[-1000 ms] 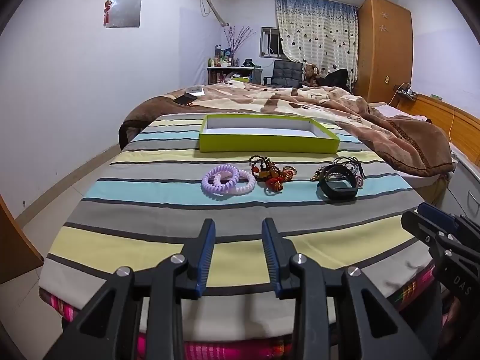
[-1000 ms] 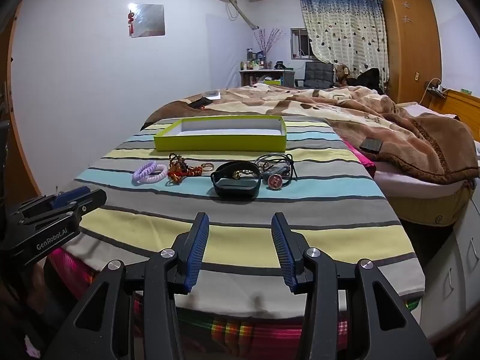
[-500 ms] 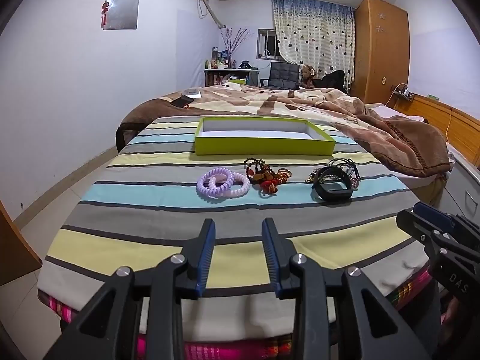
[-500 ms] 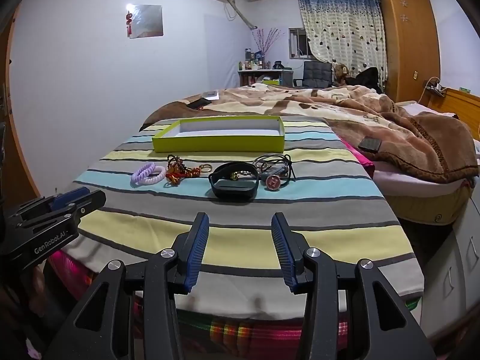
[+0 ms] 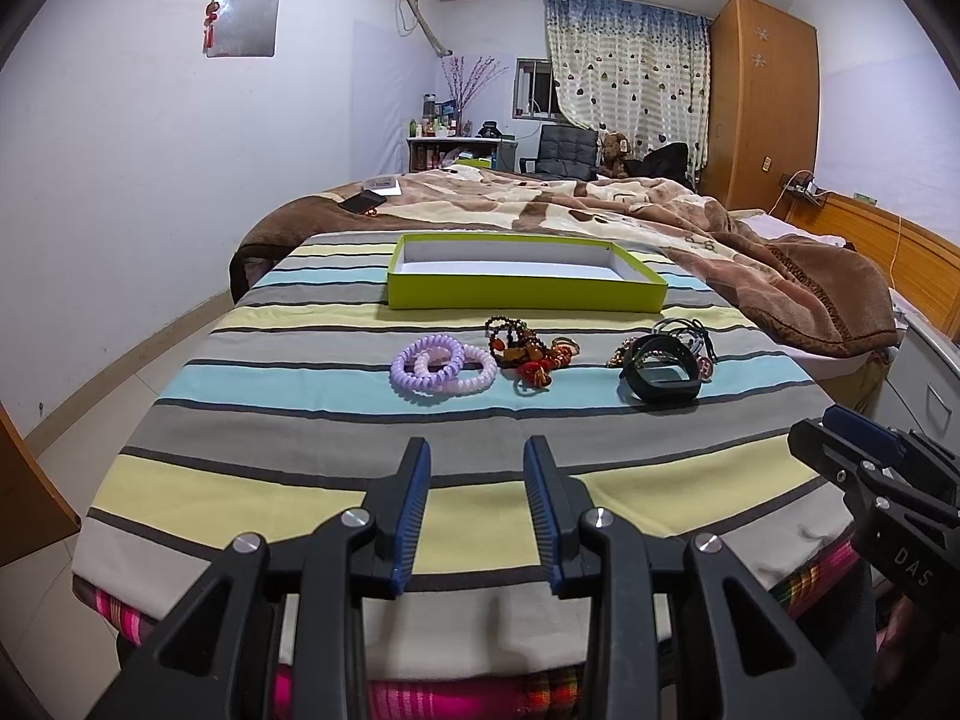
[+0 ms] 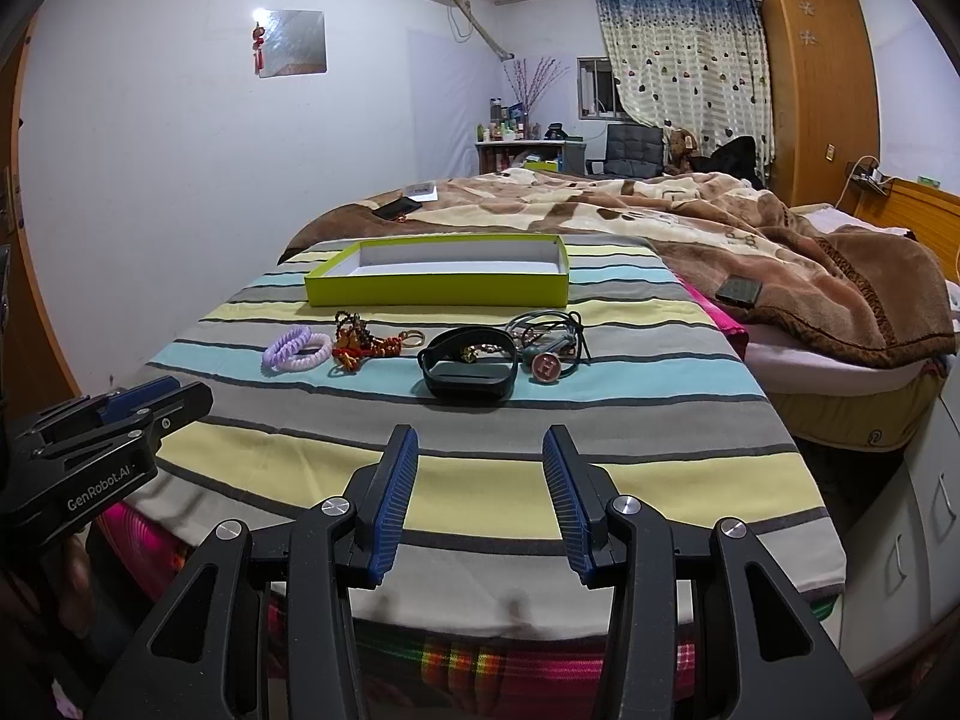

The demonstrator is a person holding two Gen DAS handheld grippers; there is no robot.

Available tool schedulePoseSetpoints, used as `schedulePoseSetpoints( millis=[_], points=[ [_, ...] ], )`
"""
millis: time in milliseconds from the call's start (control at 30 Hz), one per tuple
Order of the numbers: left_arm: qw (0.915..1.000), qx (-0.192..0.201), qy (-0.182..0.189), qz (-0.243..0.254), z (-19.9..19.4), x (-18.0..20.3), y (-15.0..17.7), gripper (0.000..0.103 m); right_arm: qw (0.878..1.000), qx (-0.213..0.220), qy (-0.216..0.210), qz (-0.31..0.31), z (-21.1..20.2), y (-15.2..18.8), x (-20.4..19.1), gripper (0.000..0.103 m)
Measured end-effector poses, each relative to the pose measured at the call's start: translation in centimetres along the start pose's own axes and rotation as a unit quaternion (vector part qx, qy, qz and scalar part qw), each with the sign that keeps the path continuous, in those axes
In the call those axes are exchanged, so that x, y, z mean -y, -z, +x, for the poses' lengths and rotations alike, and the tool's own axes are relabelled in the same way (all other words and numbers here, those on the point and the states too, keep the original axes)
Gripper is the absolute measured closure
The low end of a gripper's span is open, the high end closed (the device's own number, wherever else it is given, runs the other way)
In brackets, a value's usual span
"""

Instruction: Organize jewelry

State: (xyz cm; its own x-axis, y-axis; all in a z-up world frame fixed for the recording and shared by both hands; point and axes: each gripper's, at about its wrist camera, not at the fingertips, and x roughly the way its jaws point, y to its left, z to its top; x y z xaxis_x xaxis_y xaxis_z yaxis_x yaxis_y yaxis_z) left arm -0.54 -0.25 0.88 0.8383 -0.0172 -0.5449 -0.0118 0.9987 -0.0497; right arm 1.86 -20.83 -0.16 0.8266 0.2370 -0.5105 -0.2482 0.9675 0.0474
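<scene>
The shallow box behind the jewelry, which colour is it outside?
The box is lime green outside and white inside, clearest in the left wrist view.

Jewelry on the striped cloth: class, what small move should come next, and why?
Probably bring the left gripper forward and down to the purple coil bands. Both grippers' jaws are open and empty, short of the jewelry; the green box behind holds nothing, and those bands lie nearest the left gripper, apart from the beaded pile.
</scene>
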Motion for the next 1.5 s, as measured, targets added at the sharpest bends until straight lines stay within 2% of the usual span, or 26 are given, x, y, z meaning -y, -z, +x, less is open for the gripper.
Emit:
schedulePoseSetpoints(
  millis=[1167, 1500],
  points=[
    [1.0, 0.001, -0.001, 0.002, 0.02, 0.41, 0.18, 0.069, 1.0, 0.003, 0.003, -0.001, -0.47, -0.08, -0.63, 0.059],
    [1.0, 0.001, 0.001, 0.002, 0.0, 0.43, 0.18, 0.065, 1.0, 0.003, 0.003, -0.001, -0.45, -0.06, -0.6, 0.059]
  ],
)
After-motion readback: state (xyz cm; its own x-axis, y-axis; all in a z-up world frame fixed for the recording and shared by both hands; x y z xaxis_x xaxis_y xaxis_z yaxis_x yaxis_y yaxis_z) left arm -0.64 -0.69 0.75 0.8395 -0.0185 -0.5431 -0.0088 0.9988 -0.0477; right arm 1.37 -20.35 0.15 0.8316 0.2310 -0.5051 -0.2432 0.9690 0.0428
